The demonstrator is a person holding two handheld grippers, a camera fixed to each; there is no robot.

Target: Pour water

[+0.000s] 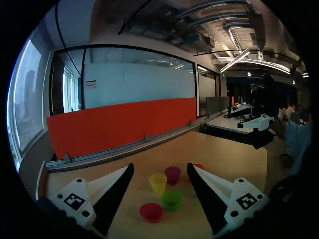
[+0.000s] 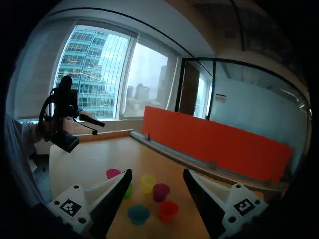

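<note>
The left gripper [image 1: 159,165] hangs above a pale wooden surface [image 1: 231,155] with its jaws released, spread wide and grasping nothing; between its two fingers, in the left gripper view, stands a loose cluster of small cups; the yellow cup [image 1: 158,182] and the purple cup [image 1: 172,174] sit side by side at the far end, the green cup [image 1: 172,200] stands nearer, and the red cup [image 1: 151,211] is nearest, just beside the green one; all are upright, and whether any holds water cannot be told; behind the surface runs a long orange panel [image 1: 119,123] under a glass wall. The right gripper [image 2: 156,172] also hovers over the surface with its jaws released and parted, nothing between them; in the right gripper view the same cluster lies ahead of its fingers, together with a blue cup [image 2: 138,214] close to the camera and a pink cup [image 2: 113,173] off to the left; farther left, the other gripper is held up well above the surface by a person whose pale sleeve [image 2: 18,151] shows at the edge; tall windows [image 2: 95,71] stand behind.
</note>
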